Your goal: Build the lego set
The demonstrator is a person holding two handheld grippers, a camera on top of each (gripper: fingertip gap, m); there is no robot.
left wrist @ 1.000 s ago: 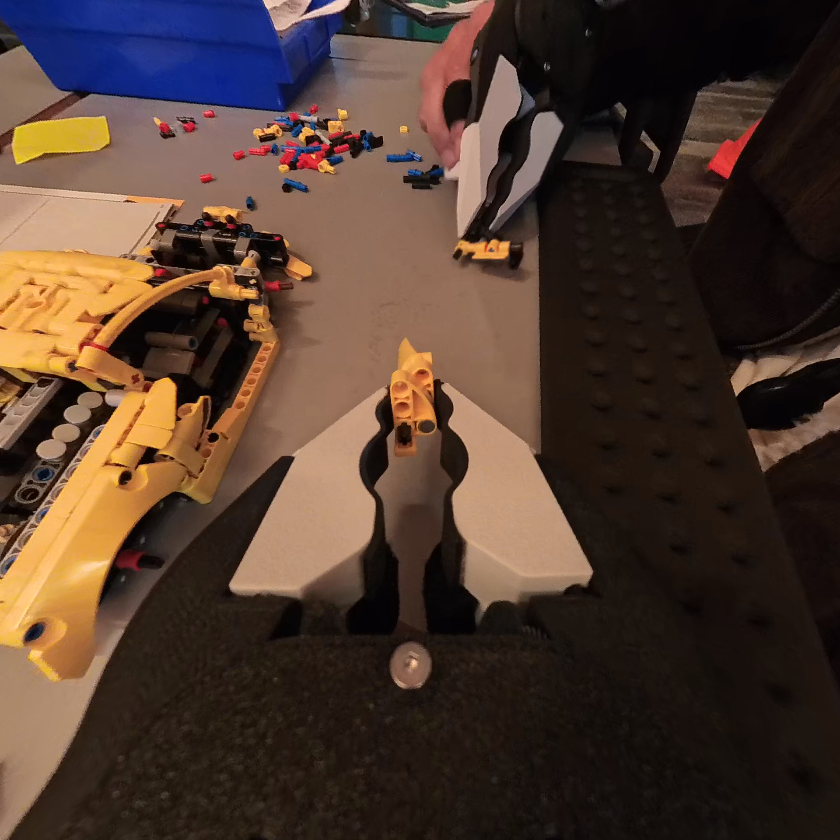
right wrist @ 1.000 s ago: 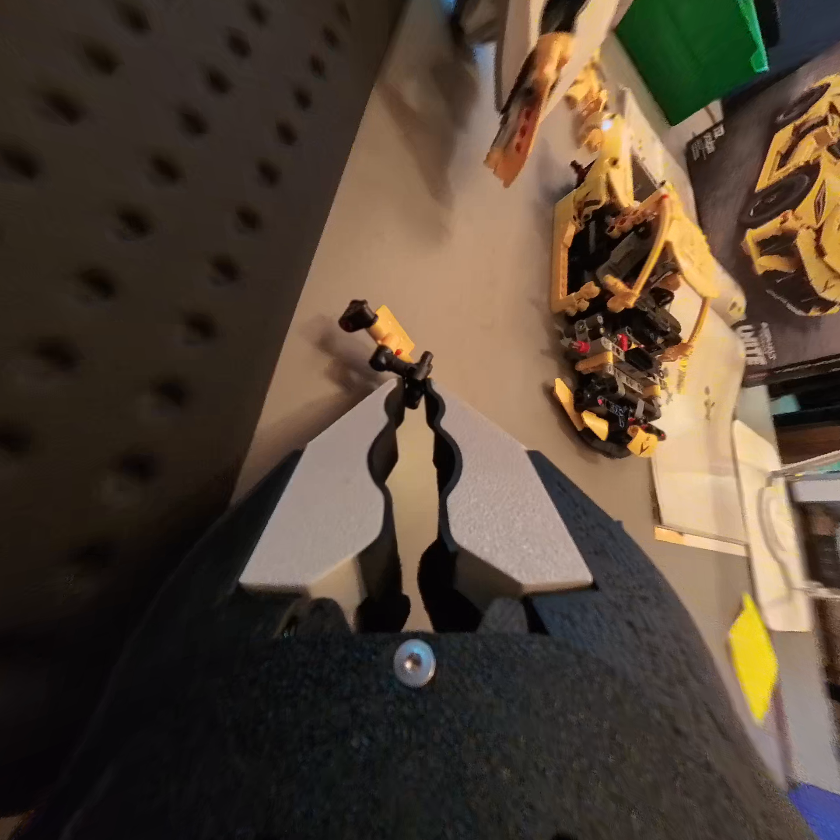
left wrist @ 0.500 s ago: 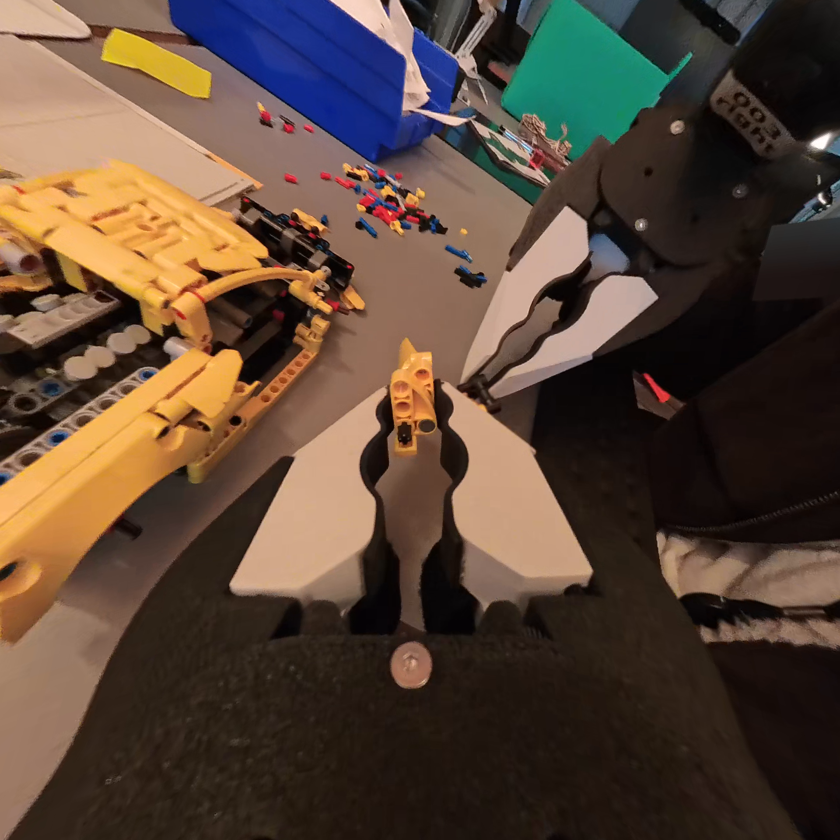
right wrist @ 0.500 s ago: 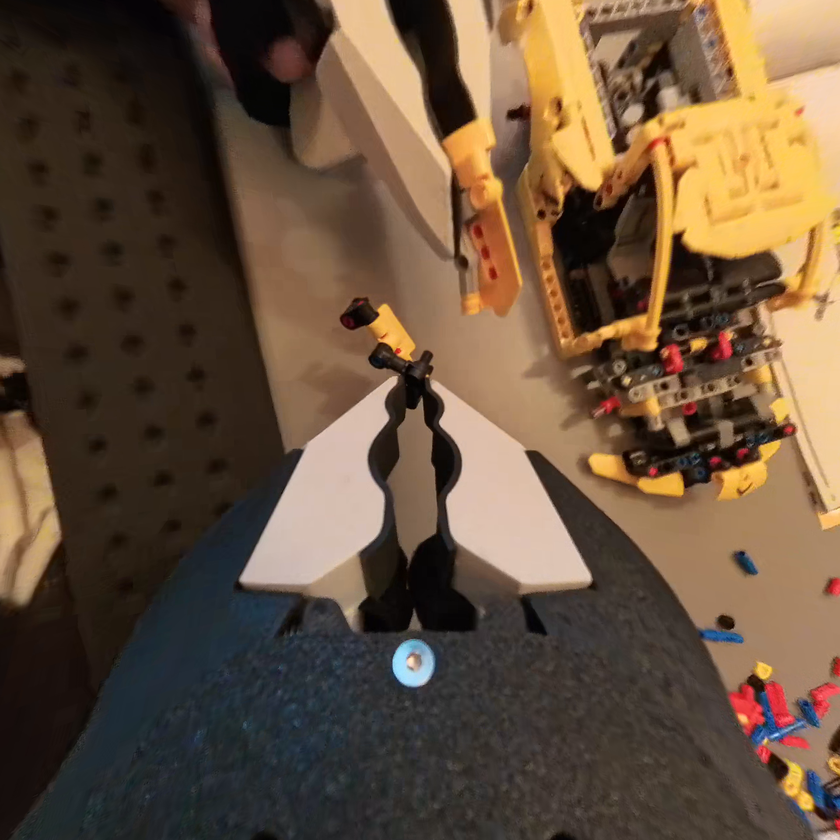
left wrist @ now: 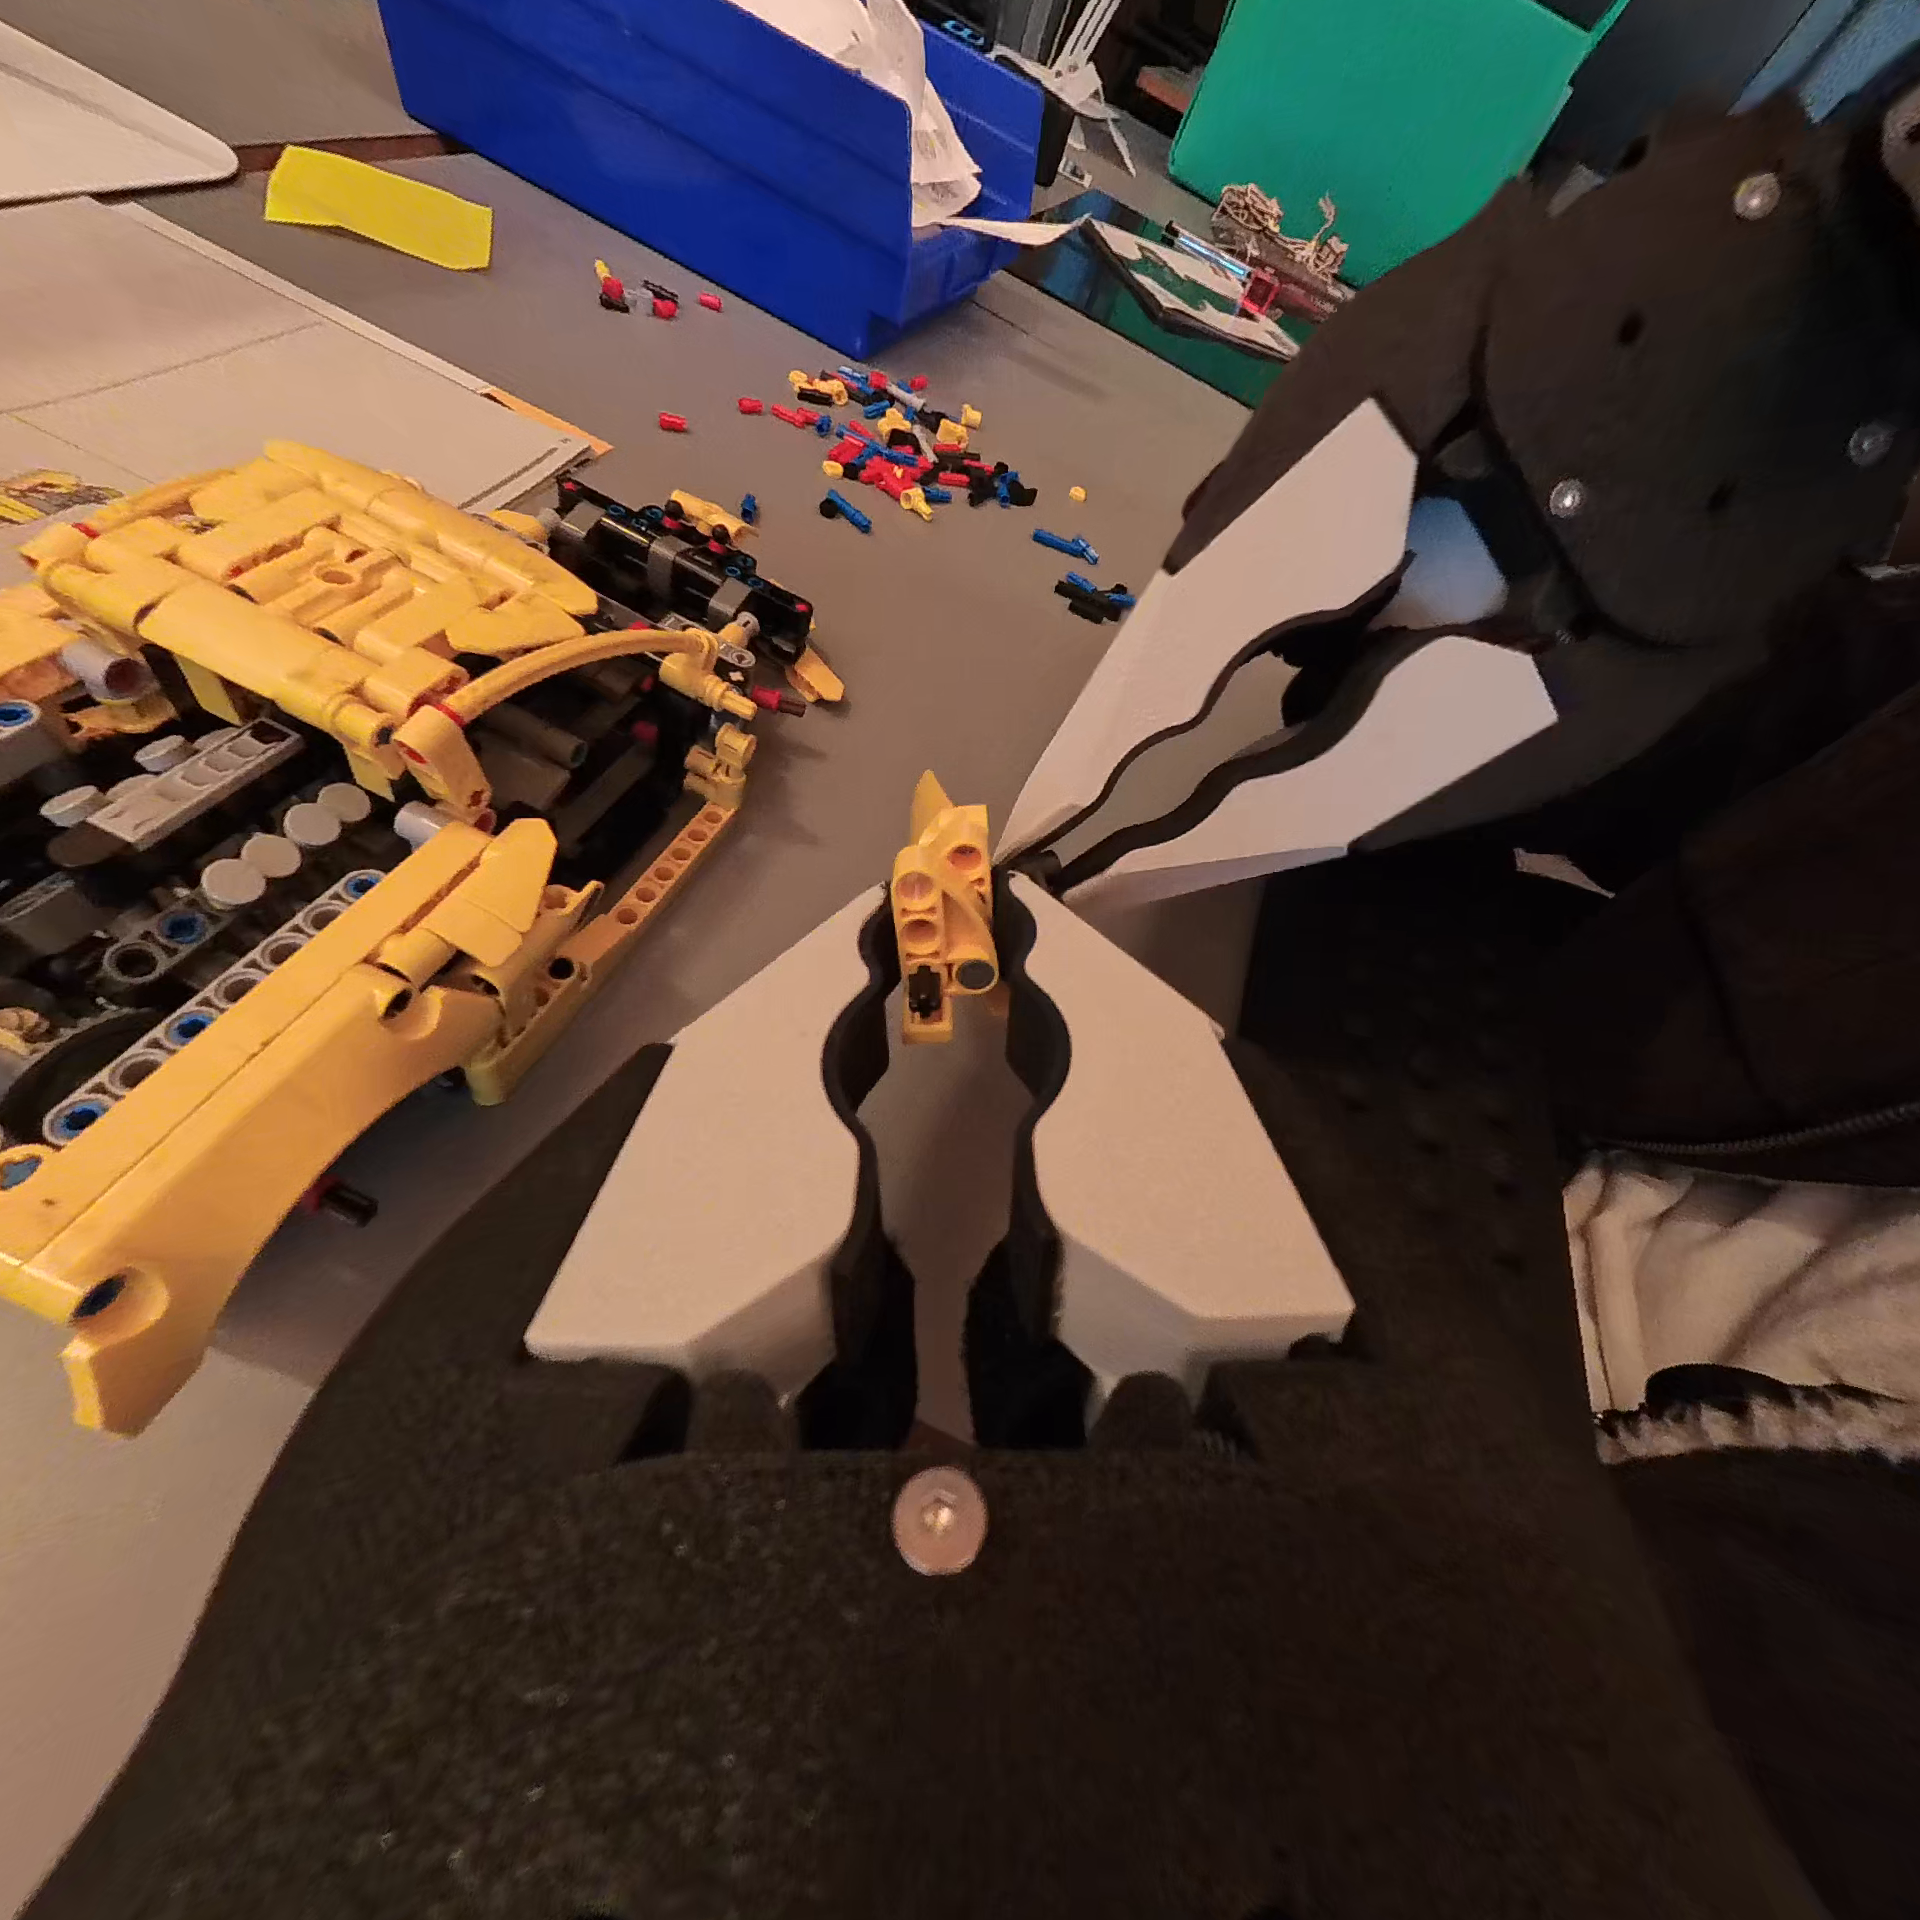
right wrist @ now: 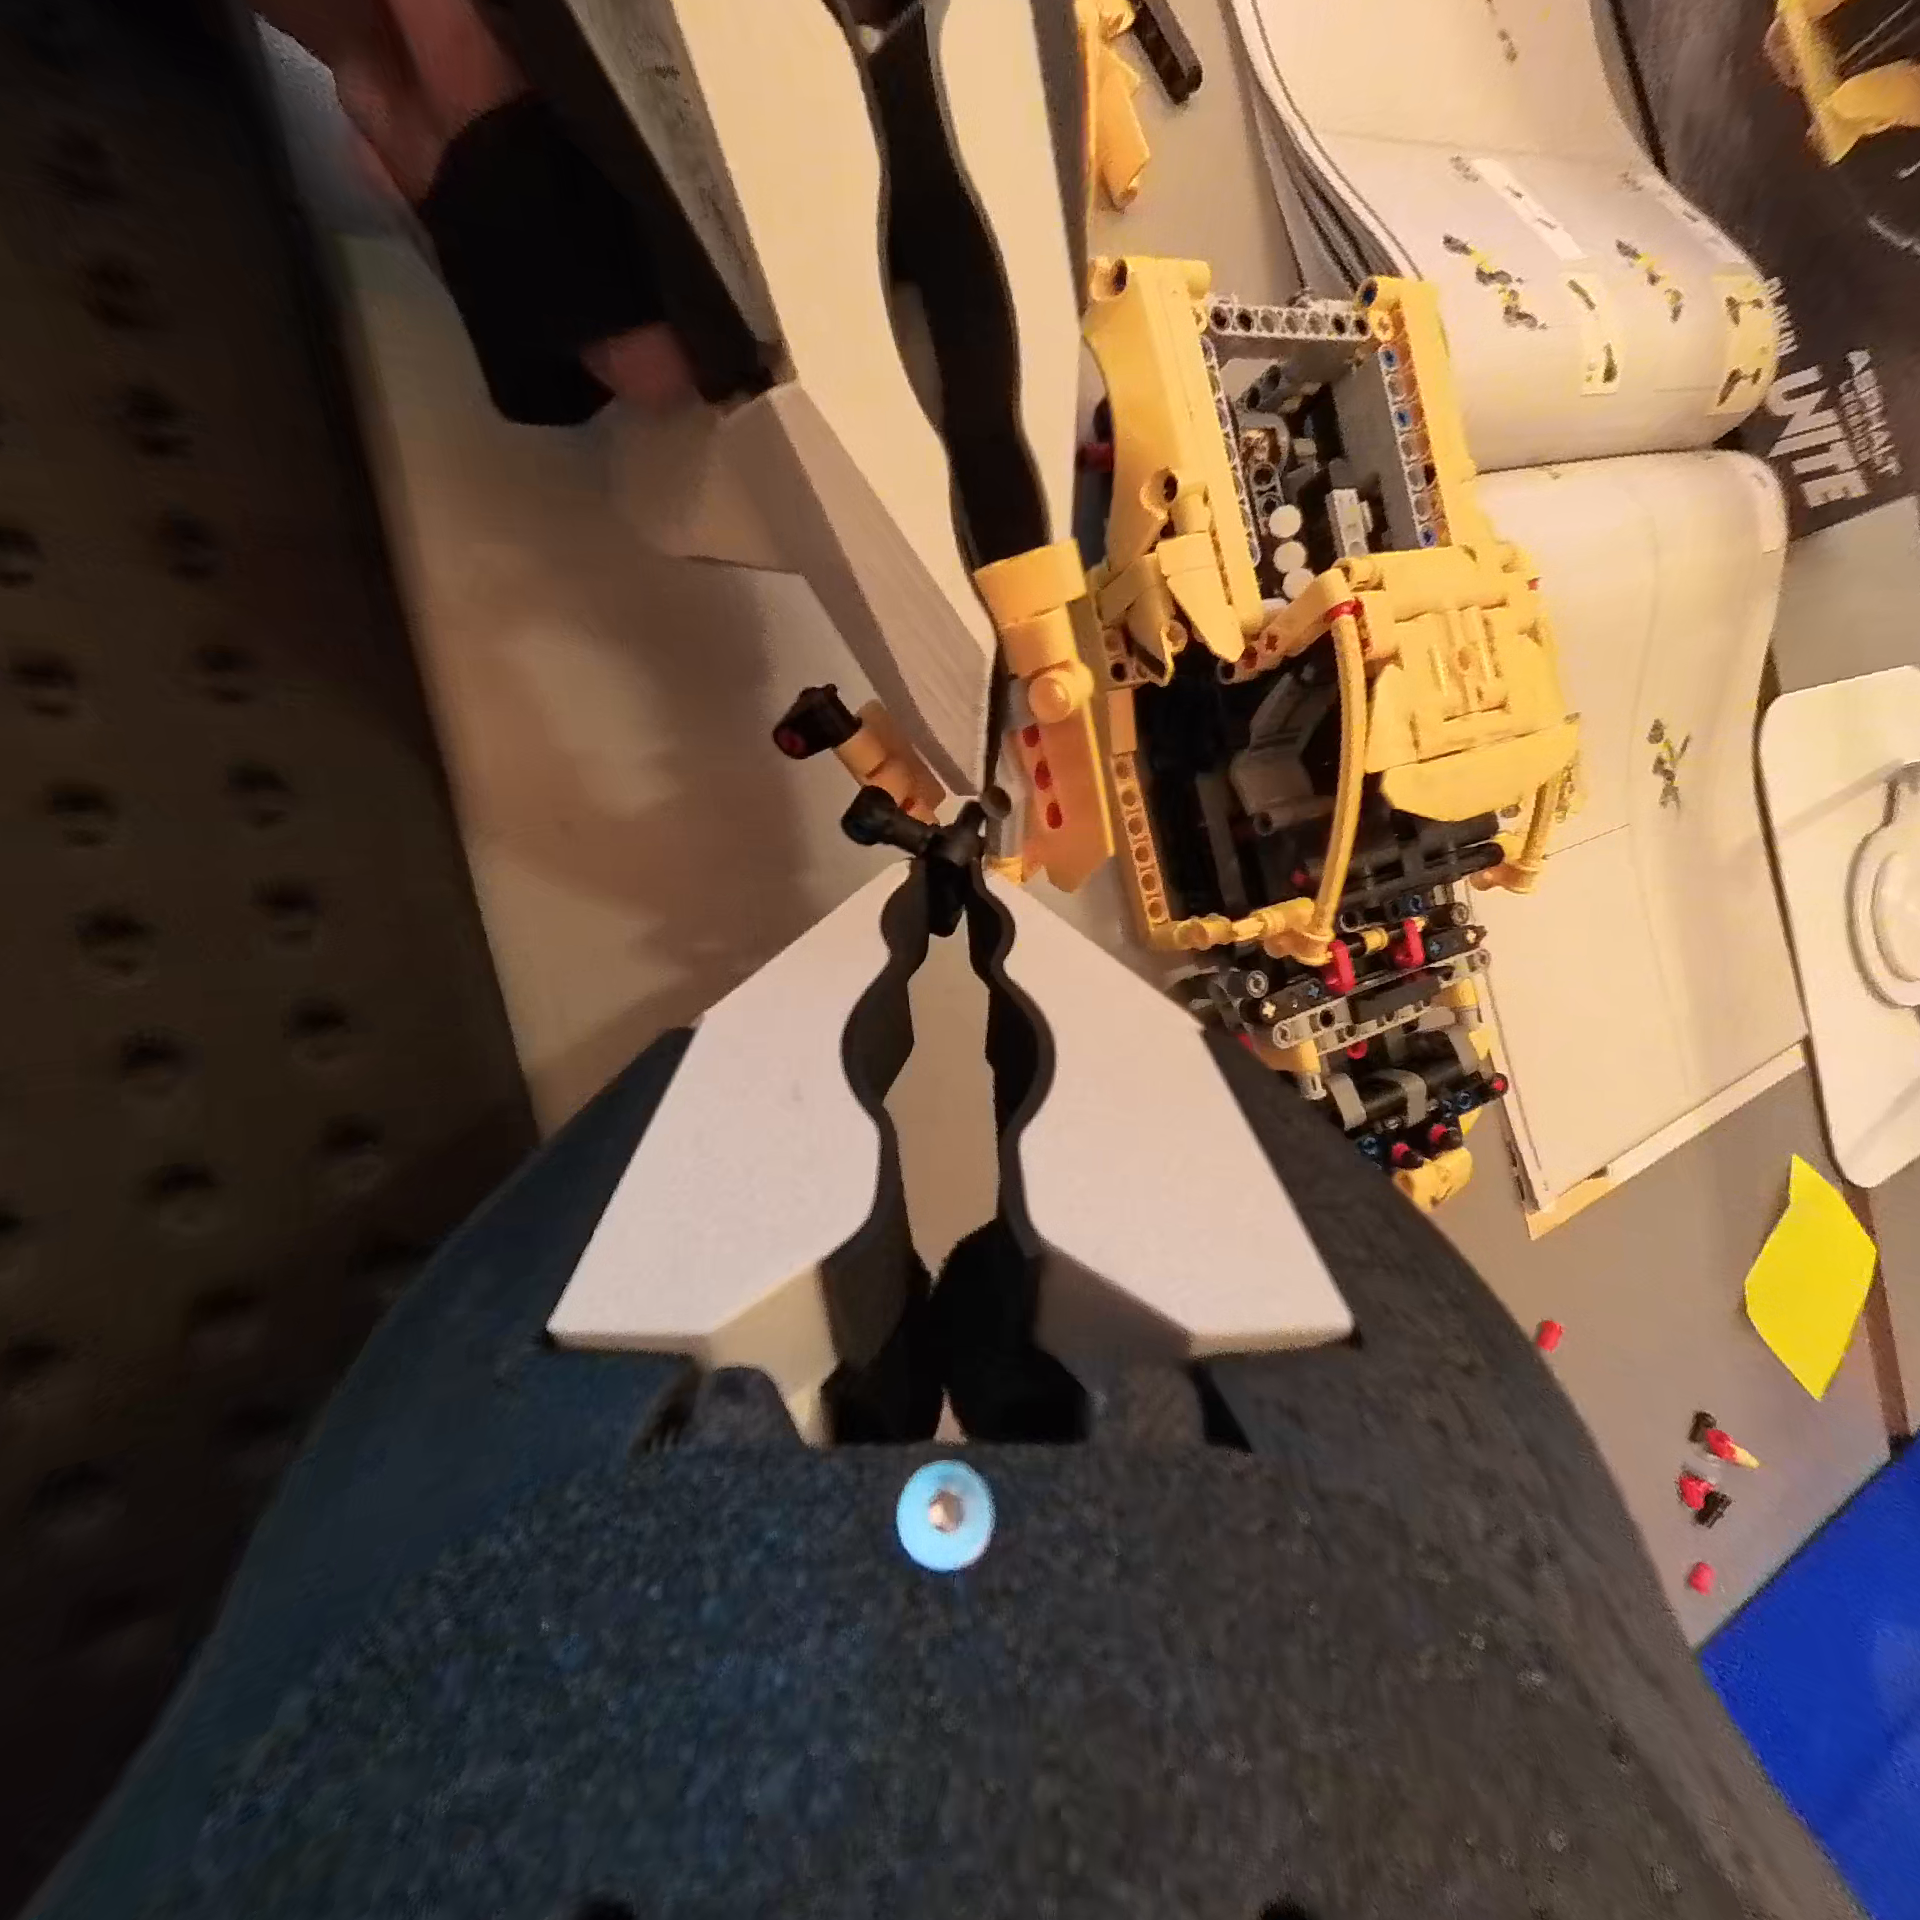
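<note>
My left gripper (left wrist: 943,914) is shut on a small yellow lego sub-assembly (left wrist: 943,914), held above the grey table. My right gripper (right wrist: 951,883) is shut on a small black-and-yellow connector piece (right wrist: 883,790) with black pins. The two held pieces meet tip to tip: the right gripper (left wrist: 1039,857) comes in from the right in the left wrist view, and the left gripper (right wrist: 1023,665) hangs down with its yellow piece (right wrist: 1049,727) in the right wrist view. The half-built yellow lego car (left wrist: 312,790) lies on the table to the left; it also shows in the right wrist view (right wrist: 1351,727).
A pile of loose red, blue, black and yellow lego pins (left wrist: 904,447) lies behind the car. A blue bin (left wrist: 707,145) and a green box (left wrist: 1371,125) stand at the back. Instruction sheets (right wrist: 1507,312) lie under the car. A yellow paper scrap (left wrist: 379,208) lies nearby. A black studded mat (right wrist: 156,727) borders the table. My left and right fingertips are right by each other.
Both grippers have lifted and swung toward each other. The right gripper's piece, earlier far off on the table, now touches the yellow piece in my left gripper.
</note>
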